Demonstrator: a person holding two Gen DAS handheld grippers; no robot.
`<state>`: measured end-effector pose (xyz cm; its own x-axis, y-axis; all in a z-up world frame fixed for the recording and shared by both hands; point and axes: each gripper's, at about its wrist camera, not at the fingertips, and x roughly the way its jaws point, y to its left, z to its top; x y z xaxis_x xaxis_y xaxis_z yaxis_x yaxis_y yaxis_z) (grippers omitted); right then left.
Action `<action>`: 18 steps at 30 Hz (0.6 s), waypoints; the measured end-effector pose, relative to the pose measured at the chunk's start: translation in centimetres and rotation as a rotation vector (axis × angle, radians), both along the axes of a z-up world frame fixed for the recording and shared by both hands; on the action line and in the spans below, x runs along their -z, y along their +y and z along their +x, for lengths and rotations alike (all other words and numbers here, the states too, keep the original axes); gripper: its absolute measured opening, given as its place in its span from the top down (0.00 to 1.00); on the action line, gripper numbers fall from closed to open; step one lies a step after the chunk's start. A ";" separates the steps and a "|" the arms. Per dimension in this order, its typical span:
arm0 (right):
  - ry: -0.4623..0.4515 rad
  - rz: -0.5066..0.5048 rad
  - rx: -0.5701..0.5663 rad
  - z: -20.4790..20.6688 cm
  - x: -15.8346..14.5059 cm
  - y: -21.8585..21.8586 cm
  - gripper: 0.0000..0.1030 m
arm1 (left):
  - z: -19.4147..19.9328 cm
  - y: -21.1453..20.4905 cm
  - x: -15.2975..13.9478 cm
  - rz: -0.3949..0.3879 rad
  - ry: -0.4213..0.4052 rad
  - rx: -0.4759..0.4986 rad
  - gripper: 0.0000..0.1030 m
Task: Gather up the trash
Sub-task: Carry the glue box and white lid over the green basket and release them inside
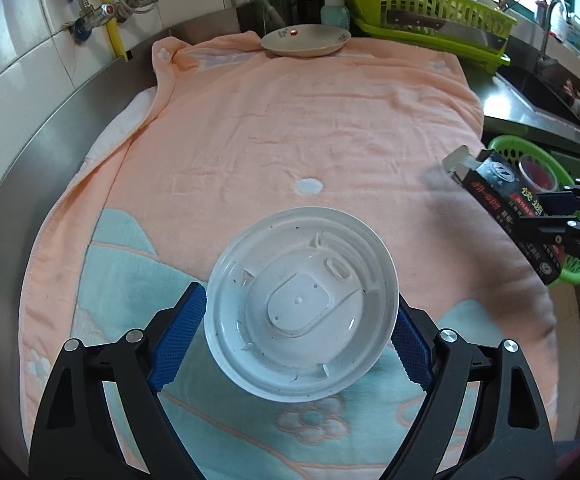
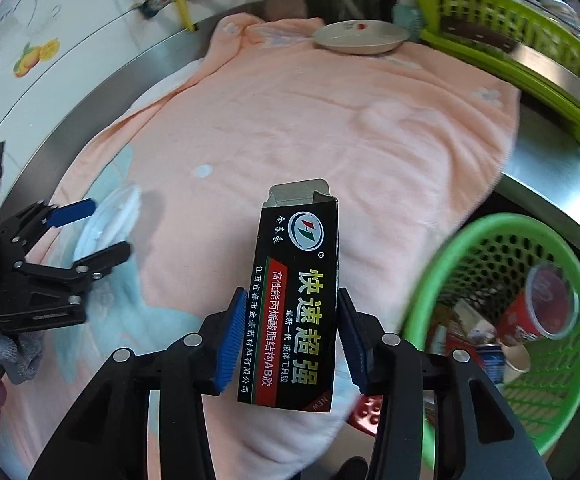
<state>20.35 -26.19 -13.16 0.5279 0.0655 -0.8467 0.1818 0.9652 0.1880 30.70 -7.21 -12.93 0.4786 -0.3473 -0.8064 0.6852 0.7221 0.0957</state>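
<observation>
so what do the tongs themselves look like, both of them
Both alike: left tongs and right tongs have matte black angular plastic linkages with round silver rivets, and ribbed bright blue pads on the fingers. A grey knitted cuff shows behind the left one.

lid between my left gripper's pads over the towel, plate on its far edge, dish rack behind-right, box in my right gripper, basket off right

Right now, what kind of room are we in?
Most likely a home kitchen: a lime-green plastic dish rack beside a steel sink with a tap, white tiled walls, and a long steel counter.
</observation>
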 end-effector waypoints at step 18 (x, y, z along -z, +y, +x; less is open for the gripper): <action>-0.007 -0.067 0.223 -8.0 -0.2 -12.9 0.43 | -8.3 -5.4 -5.0 -0.119 -0.029 0.012 0.18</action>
<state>12.38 -39.14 -12.92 0.5293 -0.1096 -0.8413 0.3907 0.9117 0.1270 22.41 -12.60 -7.90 0.4961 -0.4455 -0.7453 0.6924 0.7209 0.0299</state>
